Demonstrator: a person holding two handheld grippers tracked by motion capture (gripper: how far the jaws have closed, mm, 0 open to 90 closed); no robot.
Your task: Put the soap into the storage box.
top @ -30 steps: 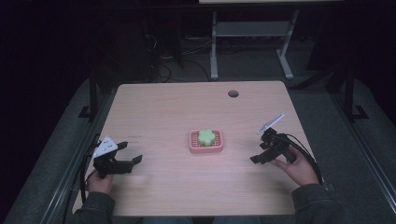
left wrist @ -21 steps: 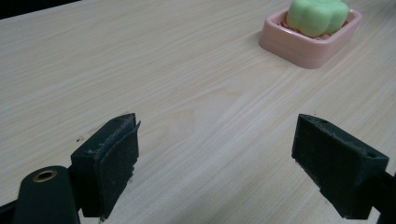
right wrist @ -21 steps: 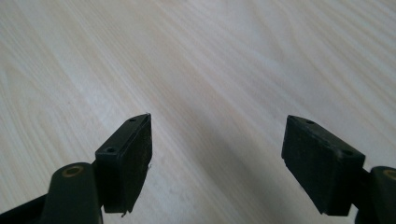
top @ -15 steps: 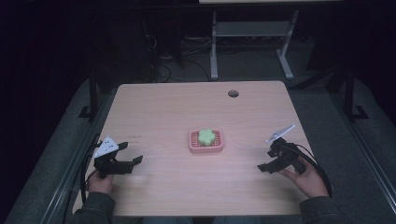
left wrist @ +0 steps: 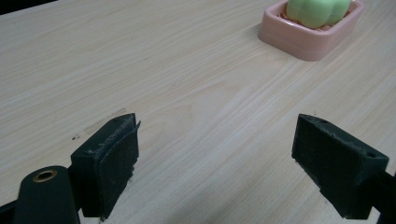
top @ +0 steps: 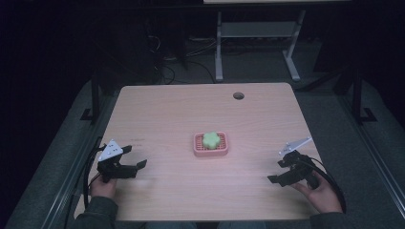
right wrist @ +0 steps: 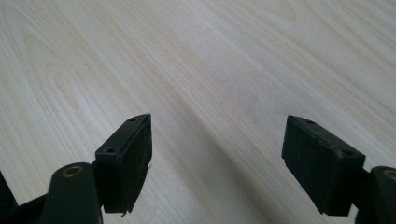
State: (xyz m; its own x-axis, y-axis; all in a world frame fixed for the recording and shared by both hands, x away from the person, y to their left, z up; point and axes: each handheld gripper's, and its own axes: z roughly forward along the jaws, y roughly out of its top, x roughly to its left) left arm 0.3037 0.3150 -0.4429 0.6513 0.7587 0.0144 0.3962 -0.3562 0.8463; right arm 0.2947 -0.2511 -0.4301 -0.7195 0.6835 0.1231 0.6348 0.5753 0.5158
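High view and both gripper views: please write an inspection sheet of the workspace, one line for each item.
Surface: wooden table, light grain, with a round cable hole near the far edge.
Job's things: pink tray at the table's middle, a green flower-shaped piece lying in it.
Clutter: nothing seen.
Grippers: left hand-held gripper near the left front corner, jaws apart, holding nothing; right hand-held gripper near the right front, jaws apart, holding nothing. Both are apart from the tray.
Cables: a black cable trails from the left one, another from the right one.
Surroundings: dark room, grey floor, a white frame behind the table.
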